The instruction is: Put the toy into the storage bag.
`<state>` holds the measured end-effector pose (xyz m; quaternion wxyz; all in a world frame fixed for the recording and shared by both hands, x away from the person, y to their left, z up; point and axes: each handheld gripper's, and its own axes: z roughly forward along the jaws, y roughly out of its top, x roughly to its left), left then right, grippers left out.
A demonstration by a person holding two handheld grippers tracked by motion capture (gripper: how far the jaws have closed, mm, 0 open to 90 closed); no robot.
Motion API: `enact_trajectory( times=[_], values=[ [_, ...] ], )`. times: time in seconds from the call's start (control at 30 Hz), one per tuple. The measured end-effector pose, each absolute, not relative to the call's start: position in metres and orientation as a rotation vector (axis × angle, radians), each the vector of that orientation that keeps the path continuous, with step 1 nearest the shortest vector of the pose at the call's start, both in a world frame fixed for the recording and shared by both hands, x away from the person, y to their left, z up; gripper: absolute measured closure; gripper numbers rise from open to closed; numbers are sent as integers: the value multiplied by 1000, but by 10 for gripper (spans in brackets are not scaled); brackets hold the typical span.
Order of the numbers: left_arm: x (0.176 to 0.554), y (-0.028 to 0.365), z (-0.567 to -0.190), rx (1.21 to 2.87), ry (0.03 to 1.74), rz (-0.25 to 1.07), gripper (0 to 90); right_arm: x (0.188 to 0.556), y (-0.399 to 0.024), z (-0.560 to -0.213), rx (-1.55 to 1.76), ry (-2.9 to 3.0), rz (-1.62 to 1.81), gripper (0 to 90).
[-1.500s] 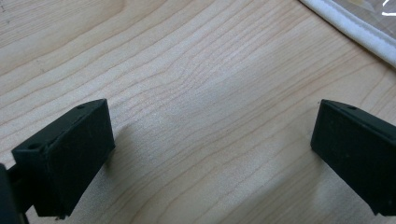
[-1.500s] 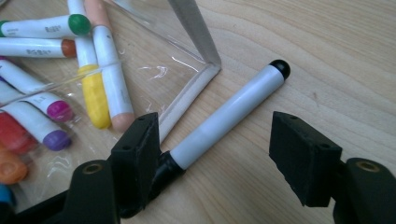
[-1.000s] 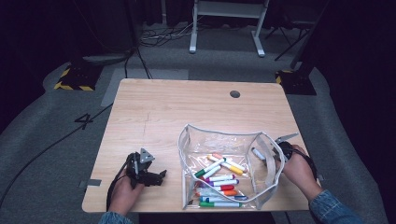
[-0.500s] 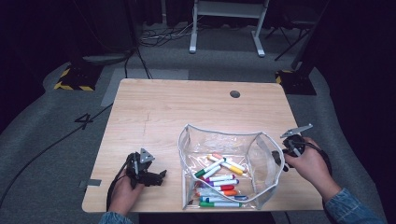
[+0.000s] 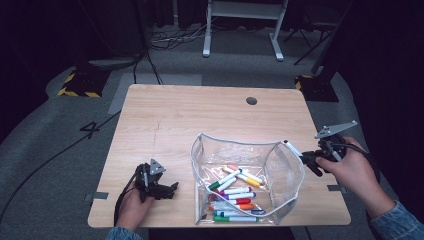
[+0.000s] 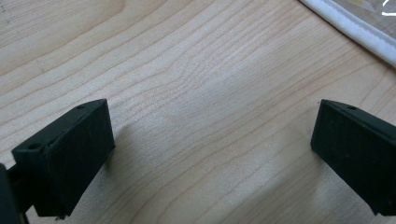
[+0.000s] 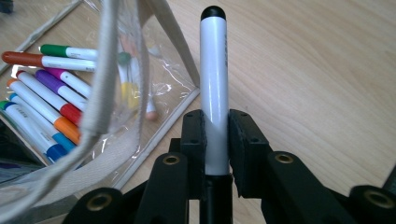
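High view: black-capped marker pinched beside the pouch

High view, left to right: the left gripper (image 5: 172, 189) rests on the wooden table (image 5: 200, 115) near its front left edge, jaws spread wide over bare wood. Just beside it stands the clear pouch (image 5: 245, 150), white-edged and gaping, with coloured markers (image 5: 235, 192) heaped inside. At the pouch's right rim, the right gripper (image 5: 306, 157) is raised off the table with its jaws pressed on a white marker (image 7: 214, 84). This marker is slim, glossy and white-barrelled, with a black cap at its far end, pointing toward the pouch's rim.
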<state>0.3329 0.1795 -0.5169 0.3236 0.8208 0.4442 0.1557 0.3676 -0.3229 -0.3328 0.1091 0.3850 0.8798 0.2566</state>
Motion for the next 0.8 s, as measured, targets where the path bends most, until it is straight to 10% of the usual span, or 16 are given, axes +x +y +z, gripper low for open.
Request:
enact_trajectory(
  times=[0.8],
  values=[
    [334,180,-517,2157,1160,421,0,331,-255,-274,799,2693,861,770]
  ],
)
